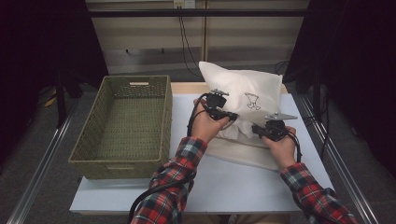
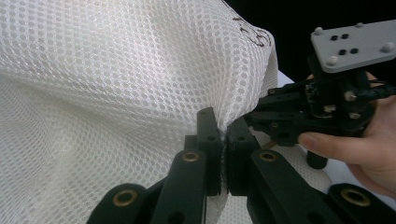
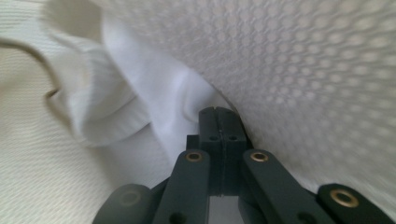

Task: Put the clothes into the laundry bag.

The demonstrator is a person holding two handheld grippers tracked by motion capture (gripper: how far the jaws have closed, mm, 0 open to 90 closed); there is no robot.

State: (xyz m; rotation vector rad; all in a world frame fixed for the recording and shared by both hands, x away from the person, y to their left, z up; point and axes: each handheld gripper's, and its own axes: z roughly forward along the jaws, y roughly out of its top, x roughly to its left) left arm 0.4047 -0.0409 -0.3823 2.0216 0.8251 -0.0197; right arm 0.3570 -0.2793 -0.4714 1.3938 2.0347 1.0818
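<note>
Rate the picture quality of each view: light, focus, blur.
High view: dim, dark surround, the white mesh bag brightest, slightly soft. Left gripper view: mesh and left tongs sharp, evenly lit. Right gripper view: mesh at top right blurred, right tongs fairly sharp.

A white mesh-covered pillow with a small dark emblem stands tilted on the table's far side.

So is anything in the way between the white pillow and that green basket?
Nothing visible is. The pillow is pinched by the left gripper and the right gripper. The basket sits right beside it on the table, open on top, with bare table between them.
</note>
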